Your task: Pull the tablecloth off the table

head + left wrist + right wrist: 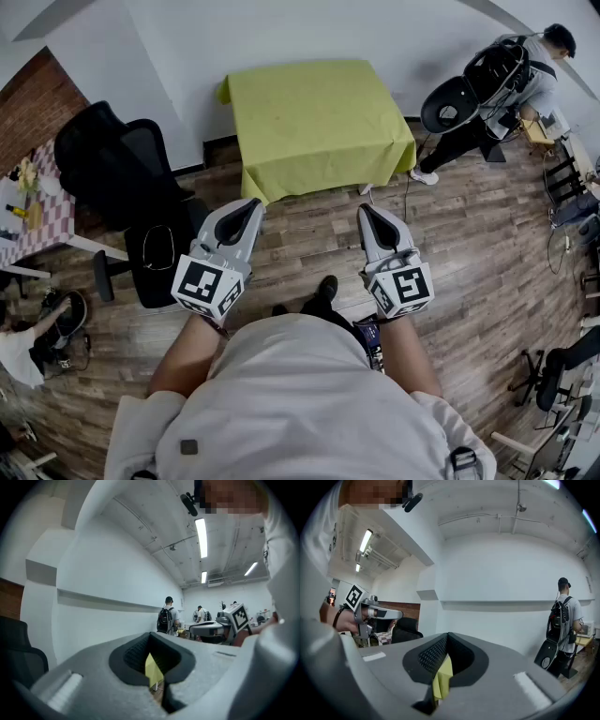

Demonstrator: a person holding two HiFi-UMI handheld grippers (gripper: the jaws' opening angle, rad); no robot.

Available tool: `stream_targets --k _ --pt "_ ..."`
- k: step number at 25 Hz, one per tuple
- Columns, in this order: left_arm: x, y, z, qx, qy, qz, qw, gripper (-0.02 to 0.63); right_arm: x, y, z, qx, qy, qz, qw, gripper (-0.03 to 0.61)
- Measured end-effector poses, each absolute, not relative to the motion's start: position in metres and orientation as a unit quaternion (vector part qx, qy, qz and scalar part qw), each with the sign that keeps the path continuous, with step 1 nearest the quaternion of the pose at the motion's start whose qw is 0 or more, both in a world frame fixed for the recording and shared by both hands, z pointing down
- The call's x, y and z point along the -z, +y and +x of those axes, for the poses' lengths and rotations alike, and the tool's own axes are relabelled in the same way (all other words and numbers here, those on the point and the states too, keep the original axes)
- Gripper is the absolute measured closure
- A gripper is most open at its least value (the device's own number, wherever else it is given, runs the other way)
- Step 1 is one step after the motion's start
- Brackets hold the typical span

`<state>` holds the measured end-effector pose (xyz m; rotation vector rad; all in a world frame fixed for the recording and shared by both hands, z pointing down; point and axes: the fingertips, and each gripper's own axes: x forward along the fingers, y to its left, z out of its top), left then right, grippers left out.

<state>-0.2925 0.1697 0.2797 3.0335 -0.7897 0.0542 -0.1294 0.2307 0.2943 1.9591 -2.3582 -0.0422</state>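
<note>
Torso: the person's grey shirt (pixel 300 403) fills the bottom of the head view, with a dark shoe (pixel 326 286) just past it on the wooden floor (pixel 469 244).
Left forearm: the left forearm (pixel 187 352) is bare and reaches forward and slightly outward from the sleeve.
Left gripper: the left gripper (pixel 255 202) is held out in front and points ahead toward the cloth, its marker cube (pixel 208 286) toward the wearer.
Left fingers: the grey fingers (pixel 98 667) are pressed together with nothing between them. The yellow-green sliver in their notch is the distant cloth.
Right forearm: the right forearm (pixel 408 352) is bare and extended forward, roughly parallel to the left.
Right gripper: the right gripper (pixel 364 208) is level with the left one, the two set apart side by side, its cube (pixel 401 289) facing back.
Right fingers: the fingers (pixel 497 677) are closed on each other and hold nothing.
Tablecloth: the yellow-green tablecloth (pixel 314 117) covers the surface beneath it and hangs over the edges. It stands by the white wall (pixel 187 56), ahead of both grippers and apart from them.
Left side: a black office chair (pixel 122 169) stands there, with a checkered table (pixel 37 216) beyond it.
Right side: another person with a backpack (pixel 511 80) stands there, turned away.
</note>
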Motion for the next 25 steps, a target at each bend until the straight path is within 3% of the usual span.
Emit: stream_targets --k 13,25 --pt "-0.291 0.146 -0.258 -0.036 -0.257 0.966 0.004 0.611 -0.299 0.205 -0.097 0.007 -0.775 0.632 0.022 0.568" --pt "-0.307 0.092 -0.139 -0.06 -0.269 0.961 0.016 0.611 -0.313 0.153 0.017 -0.006 -0.786 0.618 0.018 0.568"
